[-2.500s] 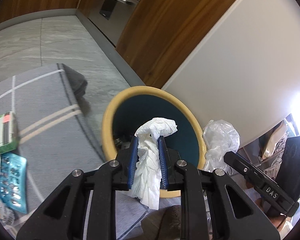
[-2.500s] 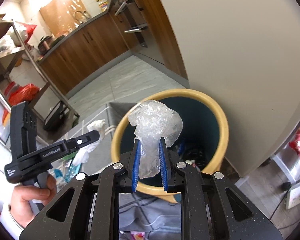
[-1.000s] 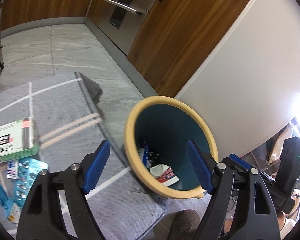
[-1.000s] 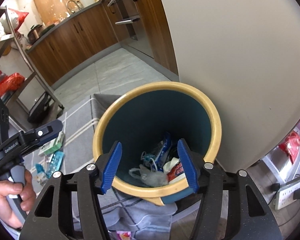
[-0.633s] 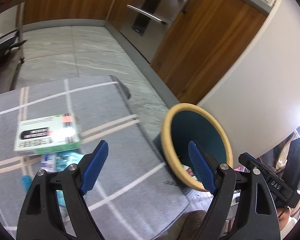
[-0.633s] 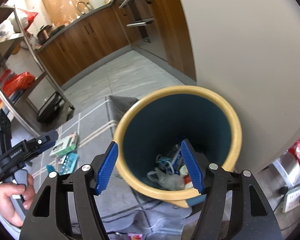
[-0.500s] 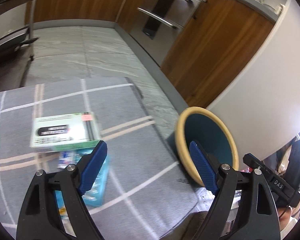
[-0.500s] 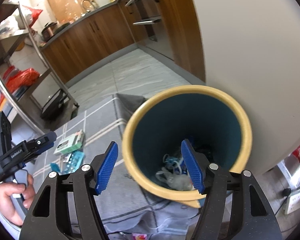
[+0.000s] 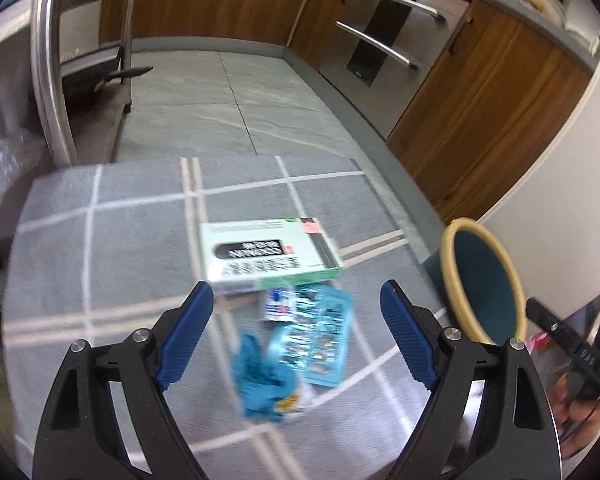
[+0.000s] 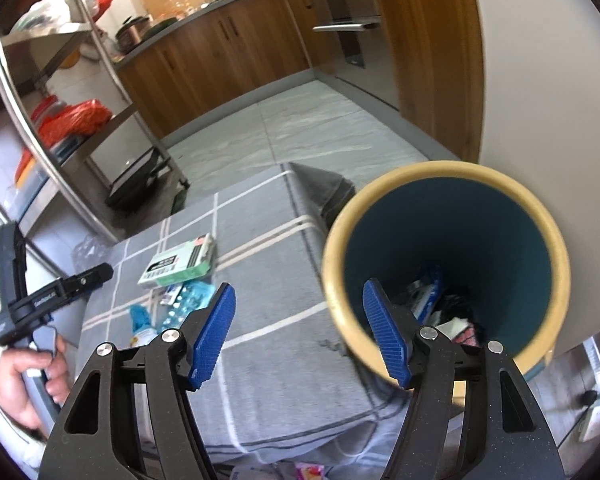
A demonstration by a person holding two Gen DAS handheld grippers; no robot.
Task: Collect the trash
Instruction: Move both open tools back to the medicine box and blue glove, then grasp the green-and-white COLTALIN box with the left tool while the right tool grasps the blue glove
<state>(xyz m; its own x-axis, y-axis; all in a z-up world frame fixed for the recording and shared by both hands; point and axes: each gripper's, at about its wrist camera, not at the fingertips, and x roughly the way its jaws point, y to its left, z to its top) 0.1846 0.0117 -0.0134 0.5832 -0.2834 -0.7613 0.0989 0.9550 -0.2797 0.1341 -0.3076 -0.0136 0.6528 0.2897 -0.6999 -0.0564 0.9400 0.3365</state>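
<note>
Both grippers are spread wide and empty. The left gripper (image 9: 296, 332) is the closer one, hanging right over the leftover pile mid-rug (image 9: 112, 240): green box (image 9: 266, 254), blister pack (image 9: 320, 342), blue wrapper (image 9: 262, 376). The box's long side runs across the jaws. The bin (image 10: 448, 264) sits off the rug's right edge, under the right gripper (image 10: 300, 334).

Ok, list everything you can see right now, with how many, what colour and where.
bin: one, teal with yellow rim, beside the rug, trash inside
box: one, pale green, on the rug
blister pack: one, light blue, just in front of the box
crumpled wrapper: one, blue, beside the blister pack
rug: one, grey with white lines, on the floor
left gripper: one, black with blue pads, open above the rug litter
right gripper: one, same colours, open near the bin
</note>
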